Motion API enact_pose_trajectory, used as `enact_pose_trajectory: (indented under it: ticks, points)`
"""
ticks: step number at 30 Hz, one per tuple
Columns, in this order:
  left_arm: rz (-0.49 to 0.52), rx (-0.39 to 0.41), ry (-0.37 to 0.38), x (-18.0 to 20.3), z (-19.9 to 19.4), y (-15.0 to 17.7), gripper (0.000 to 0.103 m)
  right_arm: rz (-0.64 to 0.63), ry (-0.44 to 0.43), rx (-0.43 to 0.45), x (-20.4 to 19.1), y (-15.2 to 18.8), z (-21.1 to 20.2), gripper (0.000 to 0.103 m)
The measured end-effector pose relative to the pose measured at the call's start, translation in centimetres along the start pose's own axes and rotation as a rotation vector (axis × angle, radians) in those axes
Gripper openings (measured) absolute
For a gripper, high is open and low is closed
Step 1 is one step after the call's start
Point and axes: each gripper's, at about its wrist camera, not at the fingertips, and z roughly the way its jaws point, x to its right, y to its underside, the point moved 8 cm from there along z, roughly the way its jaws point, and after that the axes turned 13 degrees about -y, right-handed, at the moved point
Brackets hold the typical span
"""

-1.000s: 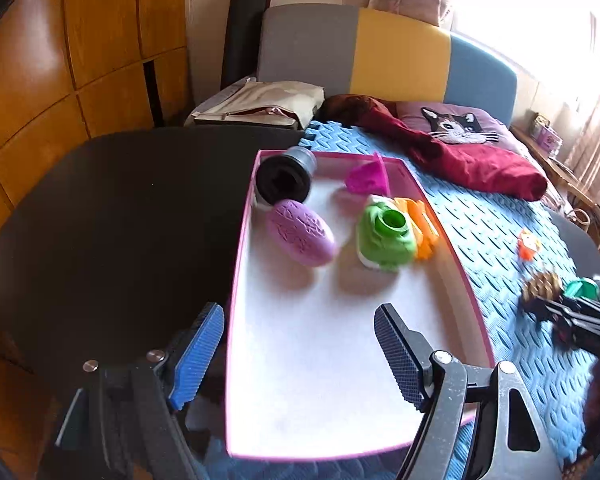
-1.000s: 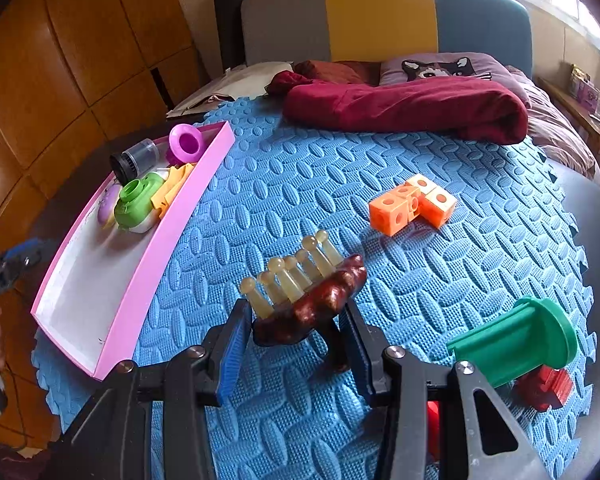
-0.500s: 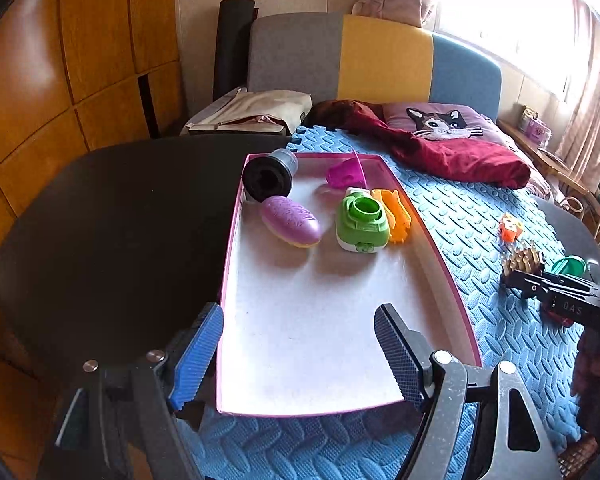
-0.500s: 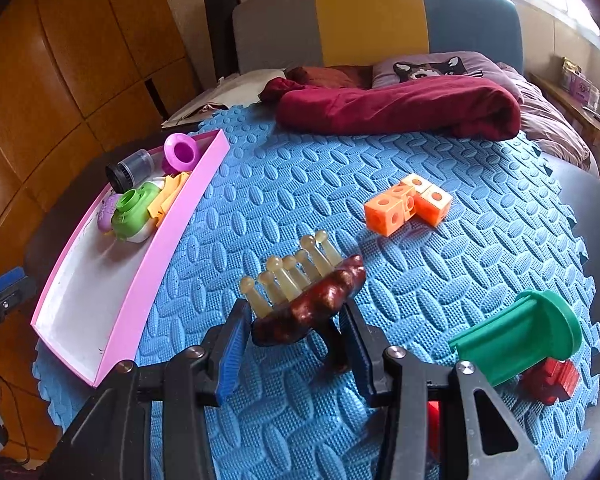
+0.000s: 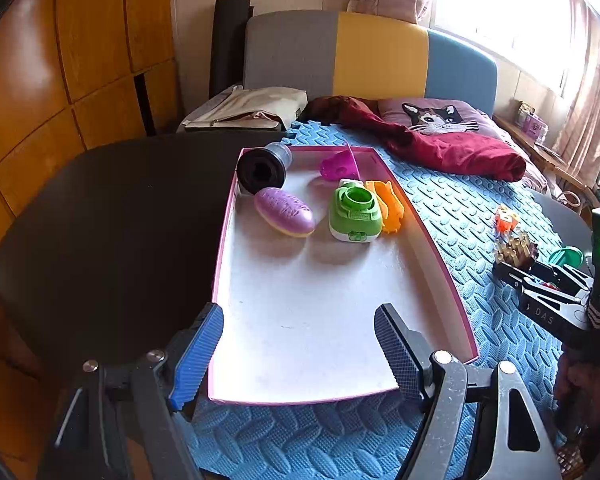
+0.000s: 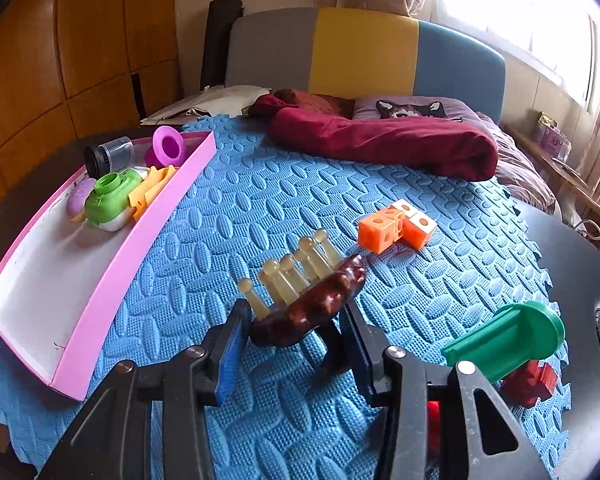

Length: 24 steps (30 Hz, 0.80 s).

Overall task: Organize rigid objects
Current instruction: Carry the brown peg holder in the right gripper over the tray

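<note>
Here, at the lower left of the left wrist view, the left gripper [image 5: 298,350] hovers with its fingers spread wide and nothing between them, straddling the near end of the shallow pink-walled tray with a white floor [image 5: 436,248]. Further up that frame, the tray's far end holds a black cylindrical cap [image 5: 260,168], a purple oval plastic shell [image 5: 284,211], a green round-topped toy block [image 5: 355,214], a flat orange plastic piece [image 5: 390,206] and a magenta plastic cup [image 5: 337,165], crowded together. Moving to the right wrist view, the blue embossed foam mat [image 6: 260,200] fills the middle, laid over the dark counter [image 6: 580,264]. At bottom centre the right gripper [image 6: 296,332] has its fingers closed on the dark brown glossy base studded with pale translucent pegs [image 6: 312,304], which appears lifted just off the mat. Right of it lie the orange and white cubes with round holes [image 6: 396,226], then the green plastic spool [image 6: 508,340] and a dark red block [image 6: 534,378] at lower right. The likely risk is in the carry to the tray: the base is rounded and glossy and gripped near one end, so it could pivot or slip out. Released among the crowded far-end toys, it may knock them or land tilted on the rim.
</note>
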Motion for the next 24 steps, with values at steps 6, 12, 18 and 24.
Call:
enact_pose_trajectory:
  ticks: [6,12,18,24]
  points:
    - [0.002,-0.010,-0.008,0.0,0.2,0.2,0.078,-0.002,0.035,-0.041,0.0,0.4,0.8,0.047]
    - [0.003,-0.021,-0.020,-0.1,0.5,0.4,0.078,0.012,0.039,-0.046,0.4,0.5,0.8,0.048]
    - [0.006,-0.028,-0.014,0.0,0.7,0.6,0.078,0.082,-0.016,-0.044,1.3,0.8,1.0,0.048]
    - [0.008,-0.025,-0.015,0.0,0.6,0.7,0.078,0.095,0.015,-0.039,1.7,0.8,0.7,0.036]
